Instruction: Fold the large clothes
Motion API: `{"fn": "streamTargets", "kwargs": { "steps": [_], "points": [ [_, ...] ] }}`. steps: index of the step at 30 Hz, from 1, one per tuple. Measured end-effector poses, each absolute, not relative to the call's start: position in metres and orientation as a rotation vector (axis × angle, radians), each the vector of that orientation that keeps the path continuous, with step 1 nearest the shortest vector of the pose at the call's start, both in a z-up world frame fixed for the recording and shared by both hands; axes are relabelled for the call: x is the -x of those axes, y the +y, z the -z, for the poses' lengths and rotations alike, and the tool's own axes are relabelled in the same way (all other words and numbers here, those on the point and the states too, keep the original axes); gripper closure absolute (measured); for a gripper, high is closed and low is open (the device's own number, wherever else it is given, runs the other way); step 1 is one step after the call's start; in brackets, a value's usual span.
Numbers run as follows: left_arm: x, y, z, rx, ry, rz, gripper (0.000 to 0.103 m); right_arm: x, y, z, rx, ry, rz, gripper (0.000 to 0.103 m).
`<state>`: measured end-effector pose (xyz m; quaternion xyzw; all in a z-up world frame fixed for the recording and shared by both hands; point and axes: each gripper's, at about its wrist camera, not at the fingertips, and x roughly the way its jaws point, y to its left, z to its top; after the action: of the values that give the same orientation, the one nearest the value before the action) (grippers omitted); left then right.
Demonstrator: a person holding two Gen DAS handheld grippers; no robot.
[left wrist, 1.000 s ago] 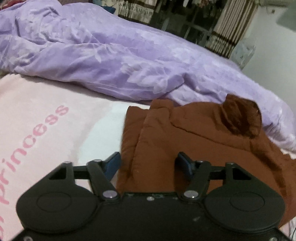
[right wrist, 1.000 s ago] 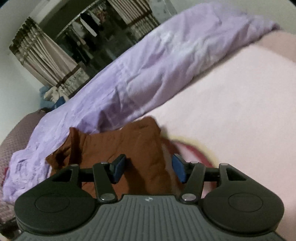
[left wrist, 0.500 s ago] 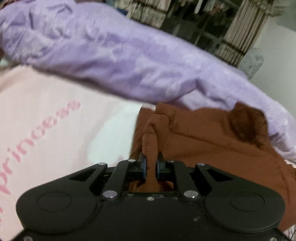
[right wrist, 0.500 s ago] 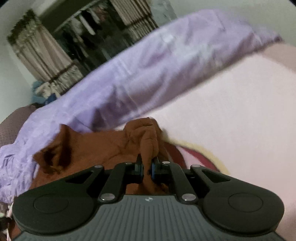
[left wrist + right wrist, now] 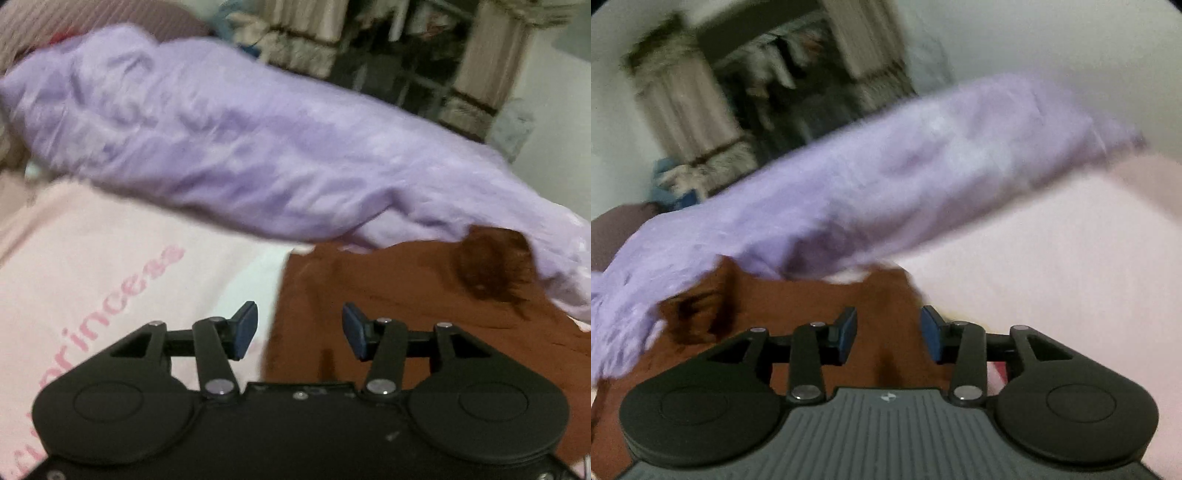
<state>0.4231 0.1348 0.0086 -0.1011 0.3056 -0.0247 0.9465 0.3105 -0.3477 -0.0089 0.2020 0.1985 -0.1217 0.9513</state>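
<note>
Left wrist view: the left claw (image 5: 299,330) is hovering over the left edge of the brown garment (image 5: 424,314), its jaws opening; the blue pads (image 5: 243,328) are standing apart and pressing on nothing, though cloth is lying below the gap. The garment is lying on the bed, on a pink blanket (image 5: 92,266) printed with the word "princess", its far edge touching a rumpled lilac duvet (image 5: 240,147). A darker fold of the garment (image 5: 495,262) is standing up at the right, against the duvet.

Right wrist view: the right claw (image 5: 888,334) is hovering over the right part of the brown garment (image 5: 798,306), its jaws likewise opening, with cloth showing between the 2 pads (image 5: 847,332) but not being gripped. The pink blanket (image 5: 1052,258) is spreading to the right, the lilac duvet (image 5: 886,184) lying behind. Both views are blurred by motion.
</note>
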Motion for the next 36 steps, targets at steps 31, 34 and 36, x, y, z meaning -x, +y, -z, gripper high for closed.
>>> {"fn": "streamTargets", "kwargs": {
  "steps": [31,34,36],
  "points": [
    [-0.388,-0.046,0.051,0.002,0.667,0.332,0.048,-0.317,-0.153,0.058,-0.200,0.523,-0.031,0.092],
    [-0.378,-0.031,0.037,-0.020,0.638,0.298,0.047,-0.300,-0.163,0.045,-0.209,0.490,-0.001,0.089],
    [-0.375,-0.014,0.034,-0.031,0.635,0.246,0.048,-0.290,-0.174,0.039,-0.177,0.470,0.032,0.089]
  ]
}}
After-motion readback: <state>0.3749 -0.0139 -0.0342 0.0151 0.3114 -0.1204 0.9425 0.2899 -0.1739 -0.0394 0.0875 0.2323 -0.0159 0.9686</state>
